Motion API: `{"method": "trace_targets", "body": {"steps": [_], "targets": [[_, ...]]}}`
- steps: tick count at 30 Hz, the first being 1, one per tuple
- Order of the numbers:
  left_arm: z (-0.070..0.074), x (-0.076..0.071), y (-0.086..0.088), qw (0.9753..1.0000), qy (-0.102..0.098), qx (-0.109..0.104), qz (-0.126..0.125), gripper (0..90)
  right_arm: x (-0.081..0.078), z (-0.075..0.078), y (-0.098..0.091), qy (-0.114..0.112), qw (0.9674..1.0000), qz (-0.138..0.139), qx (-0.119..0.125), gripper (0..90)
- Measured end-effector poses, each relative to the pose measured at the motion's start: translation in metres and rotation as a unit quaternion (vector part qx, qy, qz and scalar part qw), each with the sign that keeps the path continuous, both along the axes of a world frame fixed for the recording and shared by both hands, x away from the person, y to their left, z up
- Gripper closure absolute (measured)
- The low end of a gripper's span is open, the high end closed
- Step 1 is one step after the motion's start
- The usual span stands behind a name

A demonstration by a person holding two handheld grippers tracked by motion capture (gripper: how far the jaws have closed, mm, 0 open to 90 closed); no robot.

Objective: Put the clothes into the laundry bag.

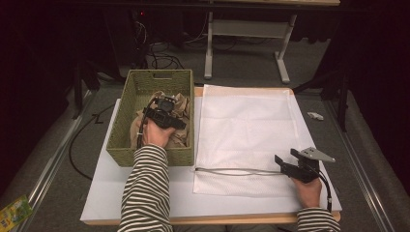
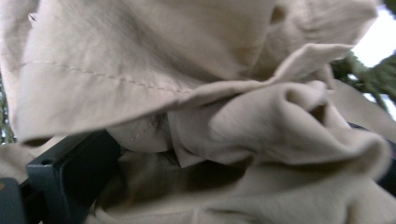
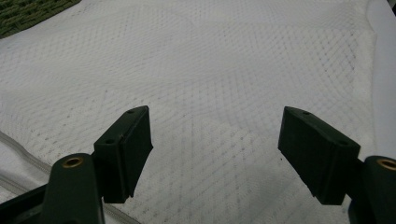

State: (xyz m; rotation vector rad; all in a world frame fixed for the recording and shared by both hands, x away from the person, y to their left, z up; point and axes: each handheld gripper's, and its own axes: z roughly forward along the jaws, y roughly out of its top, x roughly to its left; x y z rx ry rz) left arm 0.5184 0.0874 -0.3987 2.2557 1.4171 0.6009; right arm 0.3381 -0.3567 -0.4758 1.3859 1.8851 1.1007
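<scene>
High view. One woven green basket stands on the left part of one white table board. In it lies one crumpled beige cloth, bunched toward the basket's right half. One left gripper, held by a hand in a striped sleeve, is lowered into the basket, right on the cloth; jaw spread cannot be told from here. One white mesh laundry bag lies flat to the right of the basket, its edge just beside the basket wall; one zipper line runs along its near side. One right gripper rests at the bag's near right corner, jaws pointing left over the mesh, well apart from the cloth.

Left gripper view. The beige cloth, with one stitched hem, crowds the lens. One black jaw tip shows at lower left, pressed against folds of the cloth; the other is hidden at the right edge. Cloth lies between and over the jaws; whether they are clamped on it cannot be told.

Right gripper view. Two black jaws stand wide apart, nothing between them. The mesh laundry bag lies beneath. A strip of the basket shows at upper left.
</scene>
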Motion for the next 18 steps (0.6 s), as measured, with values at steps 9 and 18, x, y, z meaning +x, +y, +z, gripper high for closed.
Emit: {"method": "trace_targets", "body": {"steps": [9, 18], "targets": [[-0.018, 0.013, 0.005, 0.9993, 0.031, 0.021, 0.004, 0.0, 0.000, 0.000, 0.000, 0.002, 1.0000, 0.000, 0.000, 25.8], [-0.030, 0.014, 0.000, 0.9970, 0.061, 0.045, 0.013, 5.3, 0.000, 0.000, 0.001, 0.002, 1.0000, -0.001, -0.001, 25.8]]}}
